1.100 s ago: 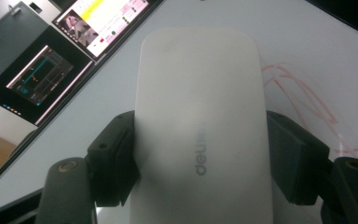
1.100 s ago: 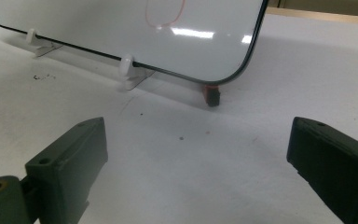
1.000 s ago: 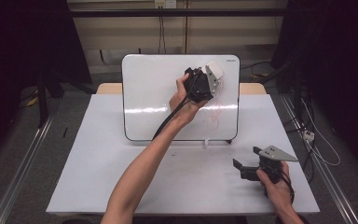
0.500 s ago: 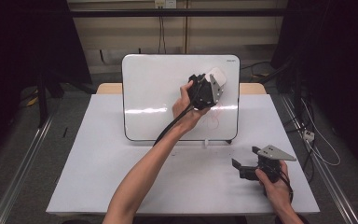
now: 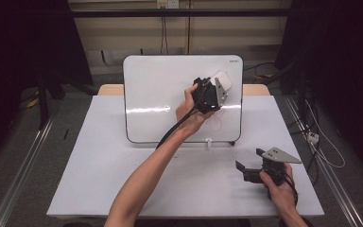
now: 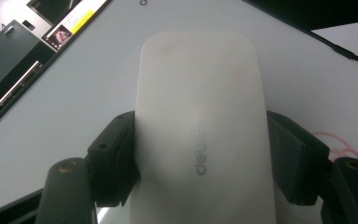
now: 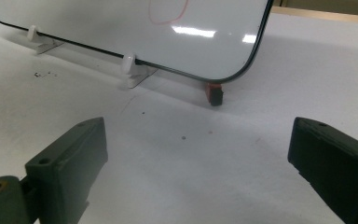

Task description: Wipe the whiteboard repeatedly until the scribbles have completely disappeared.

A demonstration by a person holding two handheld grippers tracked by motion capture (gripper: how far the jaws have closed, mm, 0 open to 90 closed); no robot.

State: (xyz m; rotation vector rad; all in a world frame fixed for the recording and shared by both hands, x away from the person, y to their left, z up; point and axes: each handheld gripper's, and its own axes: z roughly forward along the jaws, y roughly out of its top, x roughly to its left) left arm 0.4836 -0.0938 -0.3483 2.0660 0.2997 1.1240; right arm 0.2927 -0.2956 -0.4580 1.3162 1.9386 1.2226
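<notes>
A whiteboard [image 5: 160, 94] stands tilted on white feet at the back of the table, with faint red marks [image 5: 216, 120] low on its right side. My left gripper [image 5: 217, 85] is raised against the board's upper right and is shut on a white eraser [image 6: 200, 130], which lies flat on the board [image 6: 74, 107]. Red scribble [image 6: 338, 142] shows to the right of the eraser. My right gripper [image 5: 242, 169] rests open near the table's front right, nothing between its jaws. It faces the board's lower edge [image 7: 168, 42], where a red loop [image 7: 168, 11] is drawn.
The white table [image 5: 99, 175] has bare room left and in front of the board. White clip feet [image 7: 133, 70] hold the board up, and a small red-and-black piece [image 7: 213, 93] sits under its corner. Dark curtains and cables surround the table.
My left gripper has slid the eraser a little to the right along the board's upper right area. The right gripper has stayed put.
</notes>
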